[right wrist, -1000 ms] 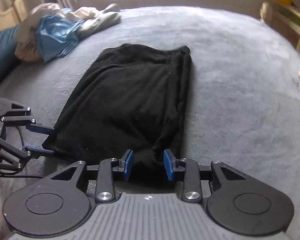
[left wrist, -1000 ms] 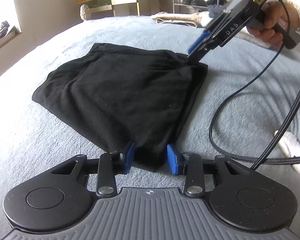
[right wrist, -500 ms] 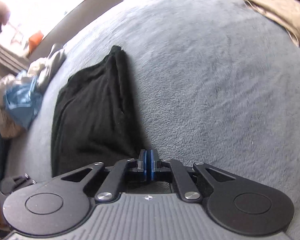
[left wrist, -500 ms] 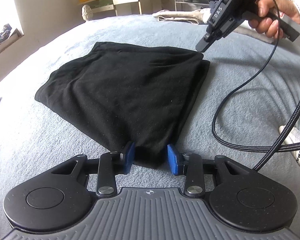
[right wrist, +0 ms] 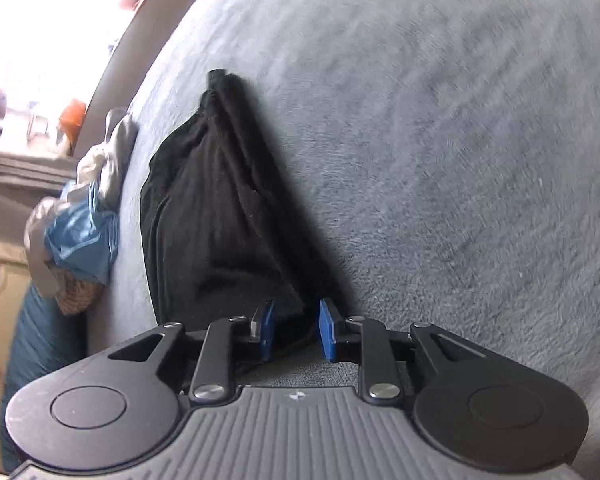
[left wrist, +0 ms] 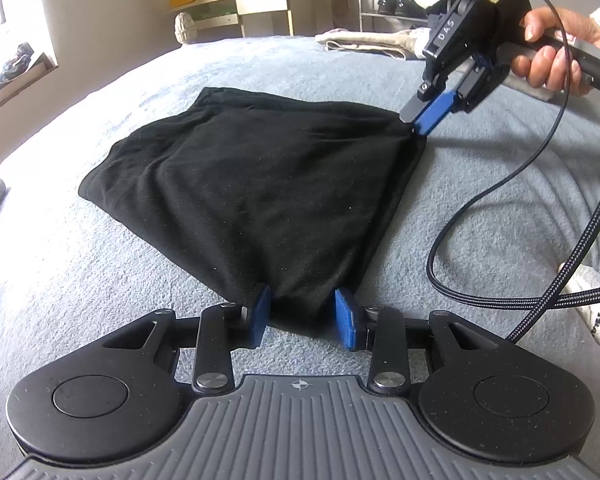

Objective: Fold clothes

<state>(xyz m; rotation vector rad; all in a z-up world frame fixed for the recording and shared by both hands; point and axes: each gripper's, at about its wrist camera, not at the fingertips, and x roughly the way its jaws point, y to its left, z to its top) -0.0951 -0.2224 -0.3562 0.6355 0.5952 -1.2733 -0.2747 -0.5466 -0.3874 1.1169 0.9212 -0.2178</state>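
A black garment lies folded flat on the grey-blue bed. My left gripper stands open at its near corner, the cloth lying between the blue pads. A person's hand holds my right gripper at the far right corner. In the right wrist view the garment runs away from that gripper, whose jaws are opening with the corner of cloth between them, not pressed.
A braided cable loops over the bed right of the garment. Beige folded clothes and a desk lie beyond the bed. A pile of blue and white clothes sits by the garment's far side.
The right gripper rolled and came down to the garment's far right corner. Its jaws were shut half a second ago and now stand apart. The left gripper has not moved.
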